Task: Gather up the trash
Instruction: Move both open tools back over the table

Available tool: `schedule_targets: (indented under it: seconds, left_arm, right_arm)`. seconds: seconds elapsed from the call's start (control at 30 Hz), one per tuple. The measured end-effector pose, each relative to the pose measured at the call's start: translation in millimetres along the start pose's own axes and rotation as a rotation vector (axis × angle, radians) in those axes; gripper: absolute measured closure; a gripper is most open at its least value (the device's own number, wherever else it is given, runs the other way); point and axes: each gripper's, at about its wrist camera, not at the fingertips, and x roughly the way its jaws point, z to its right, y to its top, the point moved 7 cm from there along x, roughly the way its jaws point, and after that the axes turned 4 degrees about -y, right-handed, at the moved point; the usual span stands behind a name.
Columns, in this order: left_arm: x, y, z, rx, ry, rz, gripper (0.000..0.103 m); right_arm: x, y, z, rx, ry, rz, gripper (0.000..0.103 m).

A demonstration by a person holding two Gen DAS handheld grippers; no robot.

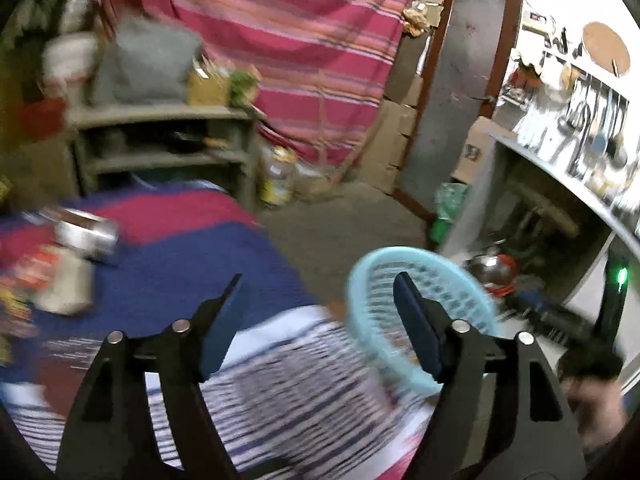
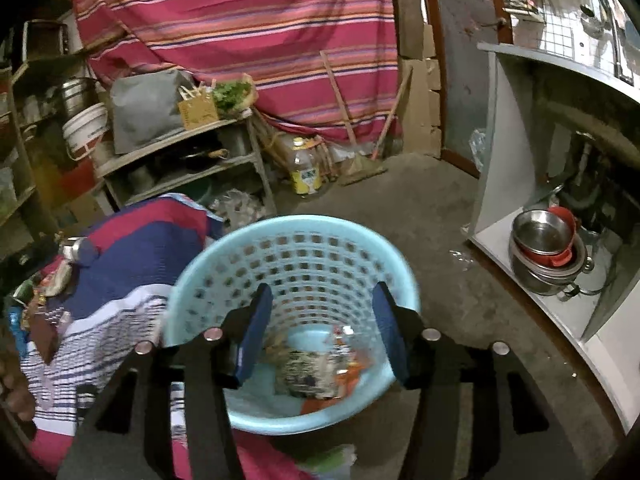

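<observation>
Right claw [image 2: 322, 332] hangs over the blue basket [image 2: 294, 240], jaws apart, nothing between the pads. Left claw [image 1: 316, 320] likewise gapes wide and empty, above the striped cloth [image 1: 280, 380], with the basket just beside its right finger [image 1: 416, 332].

Behind both views hangs a pink striped curtain [image 2: 240, 20]. Below it stands a grey shelf [image 2: 180, 152] bearing a grey bag [image 2: 144, 108], a box [image 2: 198, 110] and greens [image 2: 234, 94]. To the right sits a white counter unit [image 2: 492, 152] with stacked steel bowls [image 2: 540, 236] in its lower bay. Covering the surface at left is a blue-and-red cloth [image 2: 132, 240], running into the white striped cloth near the claws.

Stands on the concrete floor [image 2: 420, 208], the basket, touching the cloth's edge; inside lie crumpled wrappers [image 2: 316, 364], trash already collected. More trash on the cloth at far left: packets [image 2: 44, 292], possibly snack wrappers, blurred in the left view. Near them lies a steel tin [image 1: 86, 234] on its side. Against the curtain lean a broom [image 2: 360, 160] and, beside it, a yellow-labelled bottle [image 2: 306, 168].
</observation>
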Motion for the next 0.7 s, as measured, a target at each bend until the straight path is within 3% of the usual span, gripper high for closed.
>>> schedule_targets:
  seconds: [0.17,0.2,0.27,0.37,0.53,0.63,0.7]
  left_arm:
    - [-92,-20,-88,0.008,0.152,0.018,0.022]
    - [-118,-26,-113,0.005,0.214,0.031,0.019]
    - [-162,-36,-157,-0.018,0.327,0.061,0.015]
    - [-211,-53,-217,-0.079,0.443,0.098,0.012]
    - [-257,-89,-286,-0.165,0.537,0.088,0.012]
    - [-263,-108,-298,-0.201,0.53,0.093,0.012]
    - [-256,-118,-302,-0.225,0.512,0.078,0.012]
  right_arm:
    - [-17,-4,-70,-0.015,0.066,0.017,0.035]
    - [-22,-5,-94,-0.023,0.088,0.025,0.028]
    - [-30,-8,-133,-0.04,0.125,0.042,0.025]
    - [-40,-22,-198,-0.053,0.214,0.043,0.016]
    - [-51,-56,-309,-0.14,0.362,0.016,0.012]
    - [-50,-76,-354,-0.232,0.422,0.016,0.009]
    - [-50,-94,-373,-0.317,0.417,0.025,0.009]
